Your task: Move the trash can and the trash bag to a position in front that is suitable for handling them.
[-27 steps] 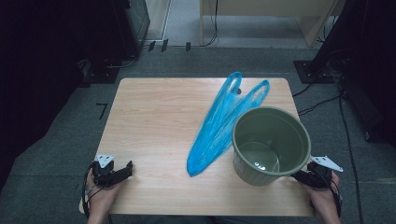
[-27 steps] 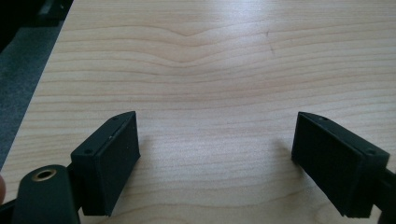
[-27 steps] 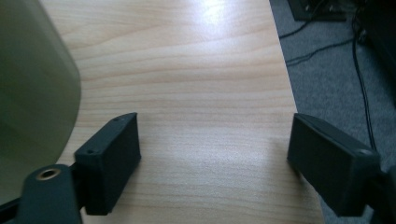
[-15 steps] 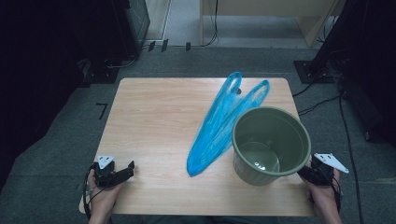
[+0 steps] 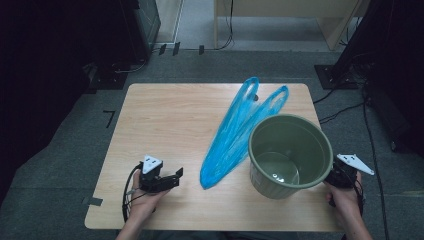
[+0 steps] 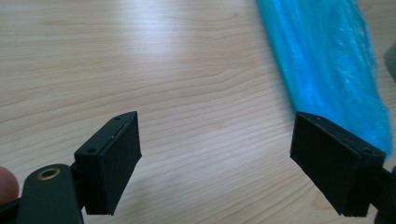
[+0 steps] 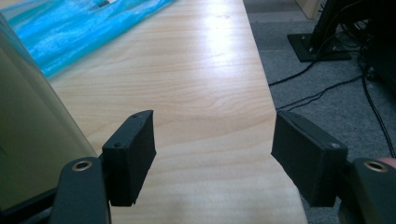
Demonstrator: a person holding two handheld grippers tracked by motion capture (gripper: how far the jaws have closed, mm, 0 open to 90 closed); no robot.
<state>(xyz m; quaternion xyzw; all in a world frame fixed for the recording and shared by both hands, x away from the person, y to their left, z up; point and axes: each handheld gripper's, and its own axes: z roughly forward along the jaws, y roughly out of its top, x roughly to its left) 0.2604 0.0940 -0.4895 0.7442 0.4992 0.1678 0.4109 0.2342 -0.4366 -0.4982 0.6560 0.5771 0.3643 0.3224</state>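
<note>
A blue plastic bag (image 5: 235, 135) lies flat and stretched across the wooden table (image 5: 165, 120), handles toward the far edge. An empty green bin (image 5: 290, 155) stands upright on the table's right front, partly over the bag. My left gripper (image 5: 176, 179) rests near the front left of the table, open, pointing toward the bag's lower end (image 6: 327, 60). My right gripper (image 5: 334, 176) is just right of the bin at the table's right edge, open with nothing between its fingers. The bin wall (image 7: 32, 144) sits close at the left in the right gripper view.
Grey carpet (image 5: 65, 150) surrounds the table. Cables (image 5: 345, 107) and a black stand base (image 5: 340, 75) lie on the floor to the right. Dark equipment (image 5: 105, 75) stands at the back left. A pale desk (image 5: 280, 10) is at the far back.
My left gripper has shifted slightly right toward the bag. My right gripper has drawn back a little from the bin toward the table's right edge.
</note>
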